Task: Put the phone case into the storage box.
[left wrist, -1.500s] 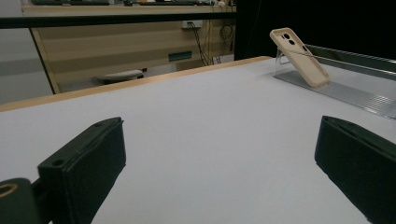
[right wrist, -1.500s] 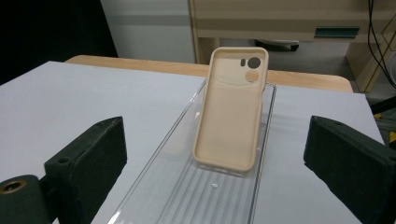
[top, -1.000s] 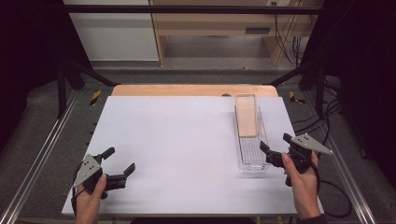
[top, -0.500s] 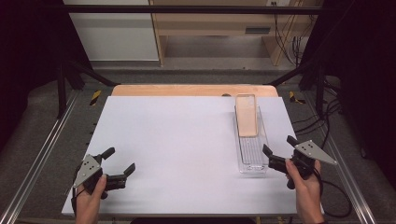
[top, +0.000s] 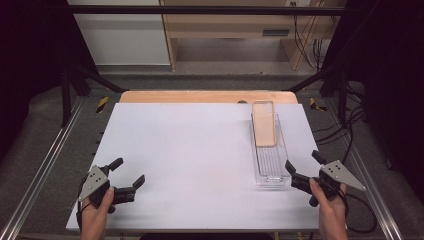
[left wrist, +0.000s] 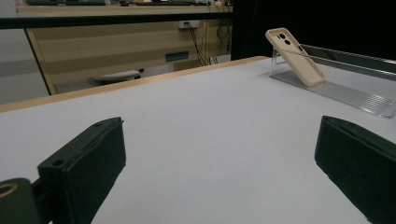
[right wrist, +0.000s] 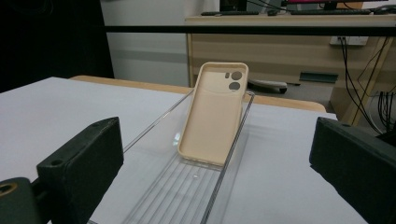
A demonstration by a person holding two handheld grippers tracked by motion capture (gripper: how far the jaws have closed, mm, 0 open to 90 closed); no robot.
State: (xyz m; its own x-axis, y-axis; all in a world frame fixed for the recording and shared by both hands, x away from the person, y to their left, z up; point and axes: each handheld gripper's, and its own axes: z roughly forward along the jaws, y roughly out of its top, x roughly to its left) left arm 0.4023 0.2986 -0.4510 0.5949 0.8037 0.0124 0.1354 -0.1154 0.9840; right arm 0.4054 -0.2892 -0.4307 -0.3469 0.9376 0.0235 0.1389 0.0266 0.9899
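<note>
Left claw (top: 127, 173) and right claw (top: 303, 164), each hand-held, rest low with jaws spread wide

Your left gripper (top: 128, 173) rests at the near left corner of the white counter (top: 190, 165), its jaws standing apart with nothing between them. Your right gripper (top: 304, 168) is at the near right, jaws also apart, just beside the near end of the long clear plastic tray (top: 270, 167). A beige phone case (top: 263, 123) leans in the tray's far end.

Lab: framed test table (top: 200, 150), wooden workbench (top: 235, 30), trailing cables (top: 310, 45).
</note>
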